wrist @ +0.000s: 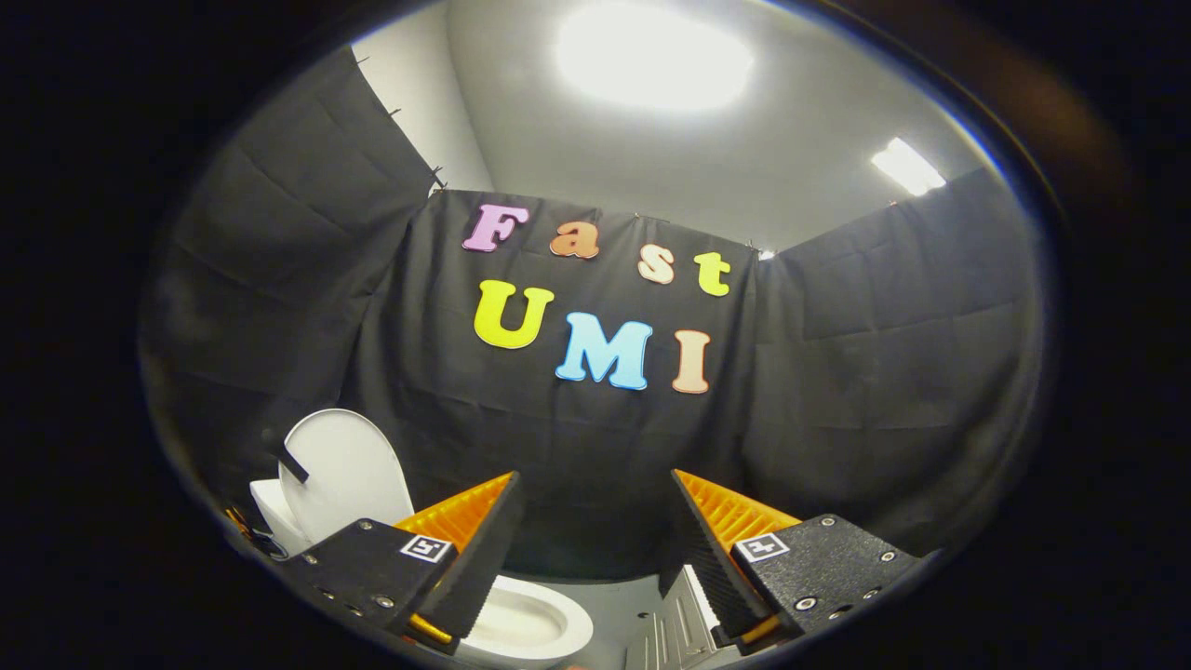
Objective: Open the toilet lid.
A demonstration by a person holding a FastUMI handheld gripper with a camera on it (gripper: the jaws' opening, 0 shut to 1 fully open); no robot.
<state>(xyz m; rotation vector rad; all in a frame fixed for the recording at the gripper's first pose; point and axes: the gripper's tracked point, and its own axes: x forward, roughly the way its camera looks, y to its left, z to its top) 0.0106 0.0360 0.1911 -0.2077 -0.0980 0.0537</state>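
Spread wide with nothing between them, our gripper's [595, 544] two fingers [470, 549] hang in the air above a white toilet [526, 628], and we see only the dark cloth wall [577, 437] through the gap that parts them. We find the toilet lid [349, 470] already raised: it stands upright and white just beyond our left finger, leaning back toward the white tank [274, 516] whose corner shows beside it. A short dark handle [287, 458] sticks out from the lid's face near its left rim. Below the fingers we look down on the open seat and bowl, the pale oval ring lying just under and inward of the left finger, partly covered by it. Under the right finger we make out a grey ribbed object [675, 623] on the floor, too cut off for us to say what it is. Black cloth hangs on three sides of the booth, creased and pinned along its top edge. Above it we see a white ceiling [521, 121] with one large glowing light panel [651, 56] and a smaller bright strip [907, 167] off to the right.
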